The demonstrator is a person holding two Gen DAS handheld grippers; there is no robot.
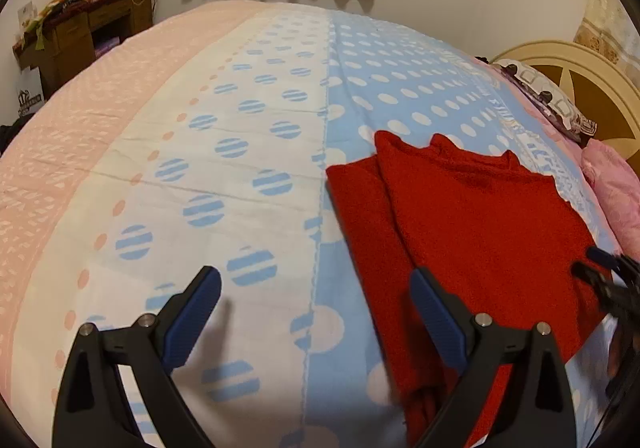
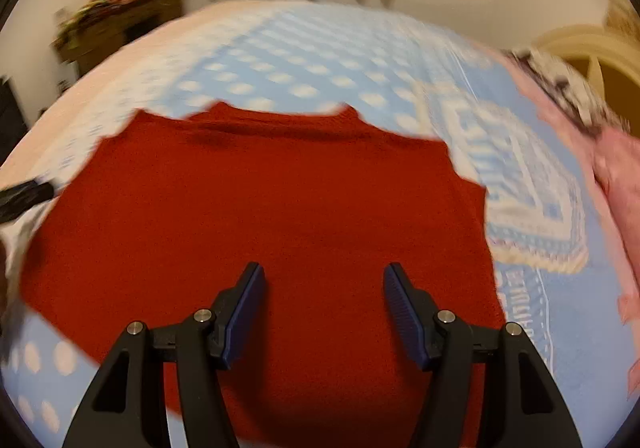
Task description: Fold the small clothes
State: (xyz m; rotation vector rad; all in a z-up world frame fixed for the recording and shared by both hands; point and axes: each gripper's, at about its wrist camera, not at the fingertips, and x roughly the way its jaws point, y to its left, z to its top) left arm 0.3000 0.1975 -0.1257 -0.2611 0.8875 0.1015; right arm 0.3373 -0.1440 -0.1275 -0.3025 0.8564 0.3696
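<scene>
Red garment [image 2: 272, 215] flat on bedspread [image 1: 240, 151]; both tools gape, empty.

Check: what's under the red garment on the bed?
The red garment lies on the blue dotted bedspread, a folded flap on its left side. Whatever the cloth covers beneath is hidden.

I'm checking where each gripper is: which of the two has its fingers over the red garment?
The right gripper: red garment fills the gap between its open fingers. The left gripper is open mostly over the dotted bedspread.
</scene>
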